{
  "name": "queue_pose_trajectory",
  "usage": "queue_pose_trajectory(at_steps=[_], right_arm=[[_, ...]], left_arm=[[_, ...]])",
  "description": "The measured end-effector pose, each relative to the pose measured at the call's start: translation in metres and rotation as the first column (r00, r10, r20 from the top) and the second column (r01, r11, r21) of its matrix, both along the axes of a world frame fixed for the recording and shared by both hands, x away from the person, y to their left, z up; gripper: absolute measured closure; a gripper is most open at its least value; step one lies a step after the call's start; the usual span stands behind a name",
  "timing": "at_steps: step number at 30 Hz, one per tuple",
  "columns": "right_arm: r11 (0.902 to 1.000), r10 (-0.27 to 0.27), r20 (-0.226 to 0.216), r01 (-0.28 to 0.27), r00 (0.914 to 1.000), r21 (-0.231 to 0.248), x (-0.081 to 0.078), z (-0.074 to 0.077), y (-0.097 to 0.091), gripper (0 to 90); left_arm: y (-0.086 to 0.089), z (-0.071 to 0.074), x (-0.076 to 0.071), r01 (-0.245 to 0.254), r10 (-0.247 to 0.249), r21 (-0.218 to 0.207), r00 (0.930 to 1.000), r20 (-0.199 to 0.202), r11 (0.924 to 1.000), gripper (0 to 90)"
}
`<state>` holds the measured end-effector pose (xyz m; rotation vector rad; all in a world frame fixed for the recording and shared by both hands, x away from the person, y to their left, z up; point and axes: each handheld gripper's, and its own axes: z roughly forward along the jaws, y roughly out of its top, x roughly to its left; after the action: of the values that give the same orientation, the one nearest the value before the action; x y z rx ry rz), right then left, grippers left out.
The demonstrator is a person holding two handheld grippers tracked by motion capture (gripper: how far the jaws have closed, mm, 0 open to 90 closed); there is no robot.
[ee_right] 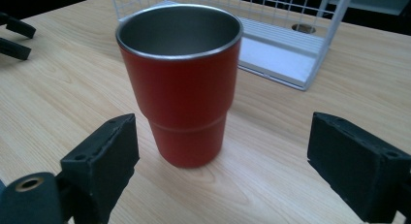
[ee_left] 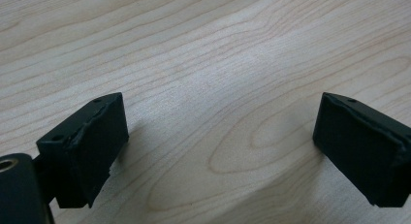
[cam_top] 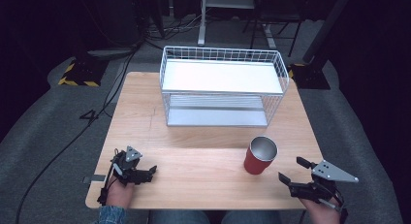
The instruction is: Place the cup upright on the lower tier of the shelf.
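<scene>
Between your right tool's spread jaws stands the upright red metal tumbler with steel lining, untouched on the pale wooden surface. It's likely rigid, light, slick-walled; pinch below its step. Your left tool rests spread, empty.

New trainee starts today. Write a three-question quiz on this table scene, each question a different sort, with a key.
1. True or false: the red cup stands upright on the wooden table.
2. Multiple choice: the right gripper is A) shut on the cup, B) open with the cup ahead of it, untouched, C) inside the rack.
3. Fill in: behind the cup stands a white wire ____ with two shelves.

Key
1. True; its steel-lined mouth faces up.
2. B; in the right gripper view both jaws stand apart from the cup. The left gripper is open too, over bare wood.
3. Rack.
</scene>
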<state>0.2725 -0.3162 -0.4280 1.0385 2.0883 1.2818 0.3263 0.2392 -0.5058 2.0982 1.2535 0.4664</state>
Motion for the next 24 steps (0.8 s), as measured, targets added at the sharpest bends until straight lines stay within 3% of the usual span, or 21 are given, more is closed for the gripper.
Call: queue_pose_trajectory(at_steps=[13,24], right_arm=[[0.9974,0.07,-0.002,-0.07,0.9975,0.018,0.02,0.0,0.041,5.6],[0.9997,0.016,-0.032,-0.015,0.9994,0.021,0.044,-0.02,0.055,5.1]], left_arm=[[0.0,0.0,0.0,0.002,-0.002,0.0,1.0,-0.003,1.0,6.1],[0.0,0.0,0.0,0.003,-0.003,0.0,1.0,-0.003,1.0,6.1]])
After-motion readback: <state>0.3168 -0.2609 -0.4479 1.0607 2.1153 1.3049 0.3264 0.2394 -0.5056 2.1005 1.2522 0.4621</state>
